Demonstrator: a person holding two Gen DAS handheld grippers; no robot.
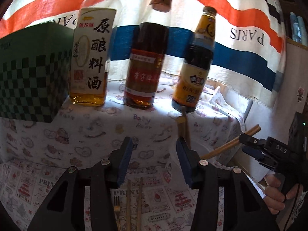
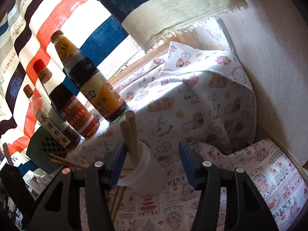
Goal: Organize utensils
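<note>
Sorting the cutlery, mid-collection: the left gripper (image 1: pixel 154 141) hangs over the near edge of a table draped in a white cartoon-print cloth (image 1: pixel 92 132), jaws about half open with nothing between the blue pads. Directly beneath them lie two loose wooden chopsticks (image 1: pixel 128 202) and a small metal fork (image 1: pixel 116 205), side by side on the cloth.

The right gripper (image 2: pixel 152 144), gripped by a person's hand (image 1: pixel 277 192), also stands about half open around a translucent white plastic cup (image 2: pixel 146 173) toward the table's right edge. A gap shows between the cup and the right-hand pad, so it brackets the cup rather than clamps it (whether the other pad touches the wall cannot be told). Two round-ended wooden sticks (image 2: pixel 129 134) already stand in the cup. Another pair of chopsticks (image 1: pixel 227 146) slants past this gripper's tip; how it is supported is unclear. Three glass condiment bottles (image 1: pixel 146 67) line the back edge.

The job looks partly done. The next move probably calls for the left jaws to drop onto the loose chopsticks, close on both together, and carry them to the cup while the right keeps it from tipping.
</note>
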